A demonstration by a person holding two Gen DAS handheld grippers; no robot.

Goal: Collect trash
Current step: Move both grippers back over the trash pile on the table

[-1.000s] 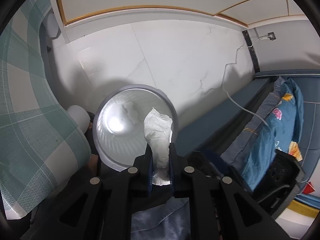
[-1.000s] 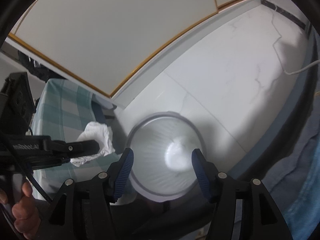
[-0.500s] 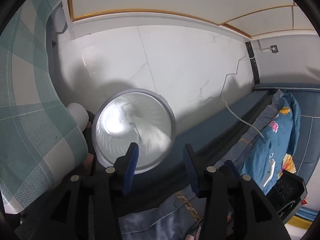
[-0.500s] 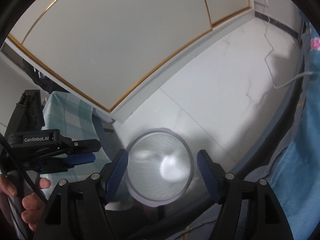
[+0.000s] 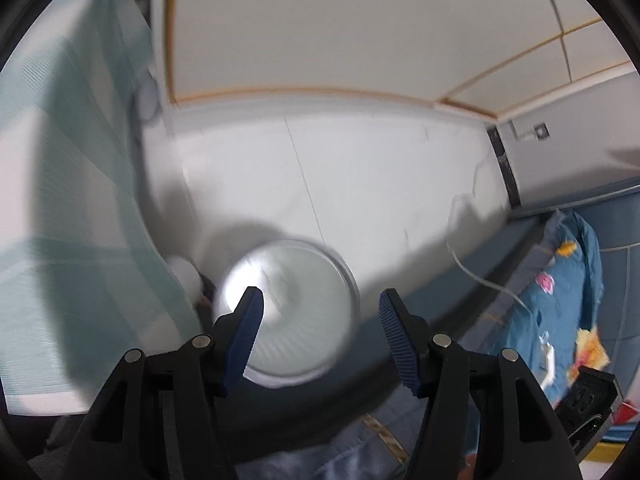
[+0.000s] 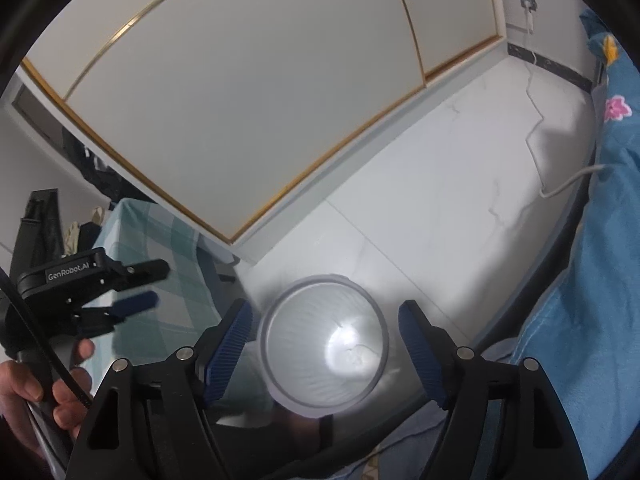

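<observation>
1. Crumpled white tissue (image 6: 354,354) is lying at the bottom of the round grey plastic bin (image 6: 280,300).
2. Left gripper (image 5: 320,304) is spreading wider, nothing between its blue pads.
3. Right gripper (image 6: 326,320) is widening too, empty above the bin.

Both wrist views above bin (image 5: 296,312)

Both grippers: black frames, ribbed blue pads, silver screws. Left gripper (image 6: 144,284) w/ white "GenRobot.AI" marking, black cable alongside hand (image 6: 36,392).
</observation>
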